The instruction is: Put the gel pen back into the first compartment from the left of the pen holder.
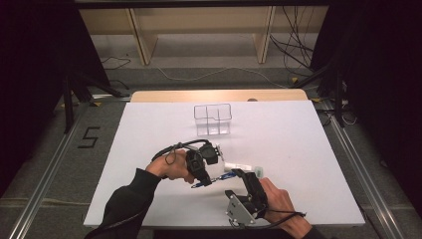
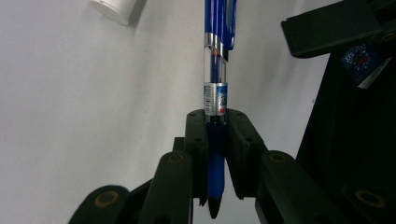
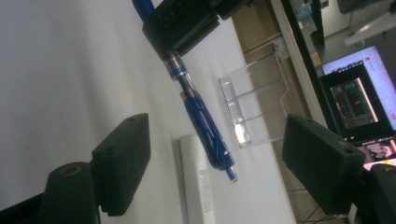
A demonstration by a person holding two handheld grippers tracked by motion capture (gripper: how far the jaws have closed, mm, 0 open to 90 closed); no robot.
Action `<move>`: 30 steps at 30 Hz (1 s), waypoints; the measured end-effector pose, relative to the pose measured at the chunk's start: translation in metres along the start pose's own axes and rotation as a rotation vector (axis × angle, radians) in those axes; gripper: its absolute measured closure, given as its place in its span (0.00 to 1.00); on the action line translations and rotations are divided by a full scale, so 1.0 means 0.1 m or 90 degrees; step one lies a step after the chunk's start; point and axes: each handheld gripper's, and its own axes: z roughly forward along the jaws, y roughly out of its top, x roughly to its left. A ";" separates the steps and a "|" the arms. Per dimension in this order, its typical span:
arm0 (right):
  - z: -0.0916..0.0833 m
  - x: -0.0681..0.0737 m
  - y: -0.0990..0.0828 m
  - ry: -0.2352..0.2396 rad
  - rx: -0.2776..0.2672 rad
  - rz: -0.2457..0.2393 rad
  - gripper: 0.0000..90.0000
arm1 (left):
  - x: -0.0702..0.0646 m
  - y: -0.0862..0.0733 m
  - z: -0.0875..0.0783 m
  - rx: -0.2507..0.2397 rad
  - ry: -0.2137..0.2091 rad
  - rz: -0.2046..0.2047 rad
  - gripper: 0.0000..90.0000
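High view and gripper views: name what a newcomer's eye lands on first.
The blue pen, clamped upright in the left gripper near the table's front middle. Then the right gripper, jaws open beside the pen's free end. Behind stands the clear divided organizer, and a white tube lies by the pen.

The high view looks forward and down from above the near side of the white table (image 1: 308,149), taking in the whole top and the floor beyond. The left gripper view sits close behind its jaws, looking along a blue pen (image 2: 215,93) at the tabletop. The right gripper view looks across the table, sharing that pen (image 3: 205,126) and the clear box (image 3: 261,107).
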 end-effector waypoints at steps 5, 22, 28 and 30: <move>0.04 0.07 0.05 -0.005 0.010 -0.030 0.30 | -0.02 0.00 0.00 0.000 -0.005 0.001 0.88; 0.19 0.23 0.16 -0.028 0.025 -0.122 0.48 | -0.06 0.02 0.02 0.008 -0.010 -0.001 0.88; 0.21 0.25 0.17 -0.041 0.025 -0.161 0.57 | -0.06 0.02 0.01 0.013 -0.013 0.003 0.88; 0.22 0.26 0.18 -0.040 0.028 -0.168 0.60 | -0.06 0.02 0.01 0.014 -0.013 0.001 0.88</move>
